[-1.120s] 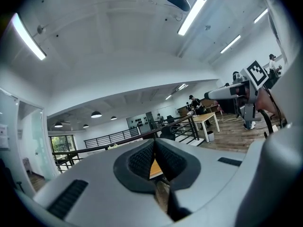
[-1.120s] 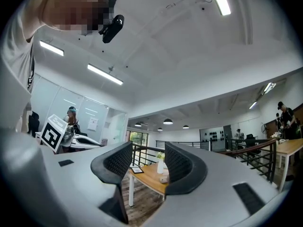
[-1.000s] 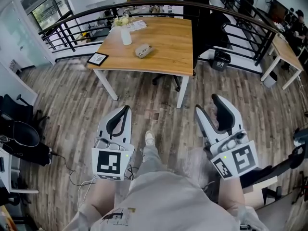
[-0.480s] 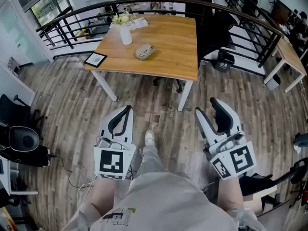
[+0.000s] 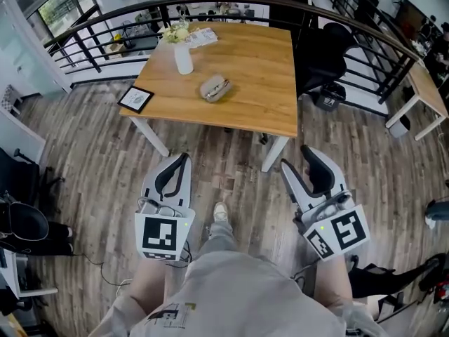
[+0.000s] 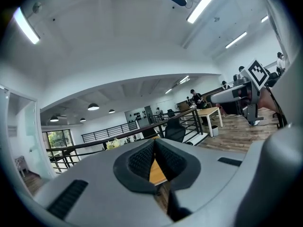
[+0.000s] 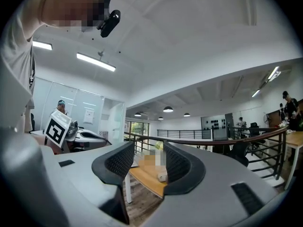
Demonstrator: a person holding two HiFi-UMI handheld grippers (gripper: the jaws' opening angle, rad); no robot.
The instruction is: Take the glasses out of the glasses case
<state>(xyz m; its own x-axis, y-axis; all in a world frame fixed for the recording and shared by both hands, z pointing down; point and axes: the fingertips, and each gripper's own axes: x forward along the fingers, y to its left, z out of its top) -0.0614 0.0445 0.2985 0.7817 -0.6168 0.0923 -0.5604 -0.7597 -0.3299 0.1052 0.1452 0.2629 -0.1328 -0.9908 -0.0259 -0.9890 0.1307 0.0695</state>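
Table (image 5: 259,83) holds one glasses case (image 5: 215,88) and one white bottle (image 5: 184,58).

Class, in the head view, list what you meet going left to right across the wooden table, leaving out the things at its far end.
black-framed sign → white vase → glasses case

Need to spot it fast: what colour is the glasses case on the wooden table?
Greyish beige; the glasses case shows best in the head view.
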